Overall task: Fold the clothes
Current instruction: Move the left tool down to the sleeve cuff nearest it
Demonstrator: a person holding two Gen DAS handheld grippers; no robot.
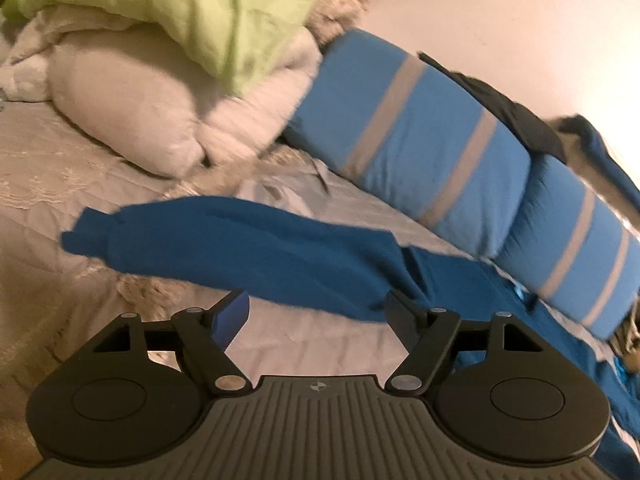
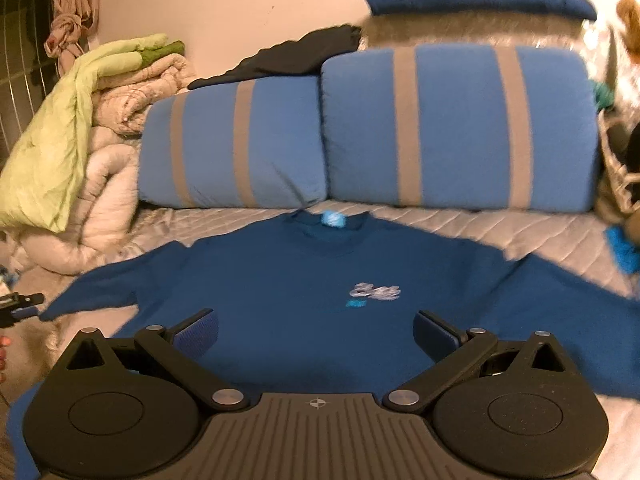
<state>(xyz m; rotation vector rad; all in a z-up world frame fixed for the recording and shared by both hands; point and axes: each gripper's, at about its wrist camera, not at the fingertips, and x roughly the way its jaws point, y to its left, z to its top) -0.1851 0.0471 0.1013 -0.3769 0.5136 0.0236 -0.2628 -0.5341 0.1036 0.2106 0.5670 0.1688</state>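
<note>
Quilted bed holds your blue sweatshirt flat at frame centre; both grippers gape empty, so a shallow pinch may drag it.

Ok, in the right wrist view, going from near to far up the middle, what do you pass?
Right gripper, jaws open → blue sweatshirt spread flat → its collar label → blue striped cushions → folded dark blue garment on top.
</note>
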